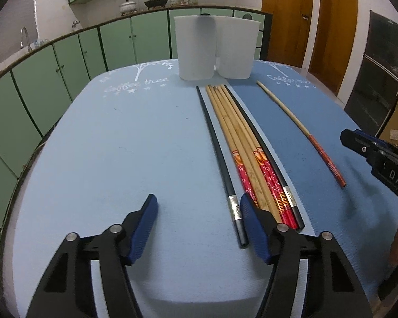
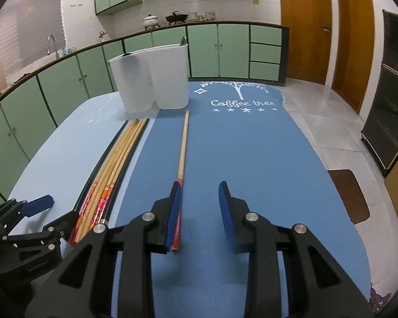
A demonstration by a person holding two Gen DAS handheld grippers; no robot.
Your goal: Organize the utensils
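blue mats (image 2: pixel 238 145) cover table; green cabinets (image 2: pixel 217 50) behind.

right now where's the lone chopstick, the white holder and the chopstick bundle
lone chopstick (image 2: pixel 182 153), right wrist view, bare wooden shaft
white holder (image 1: pixel 196 50), left wrist view, front wall
chopstick bundle (image 1: pixel 241 137), left wrist view, wooden middle

Right gripper (image 2: pixel 200 206) jaws apart over the dark blue mat (image 2: pixel 252 159); a lone bamboo chopstick (image 2: pixel 183 148) lies just inside its left finger, red end alongside the pad, contact unclear. The chopstick bundle (image 2: pixel 116 164) lies left along the seam with the light blue mat (image 2: pixel 66 153), left gripper (image 2: pixel 37 206) at its near end. Two white containers (image 2: pixel 151 76) stand side by side beyond the tips.
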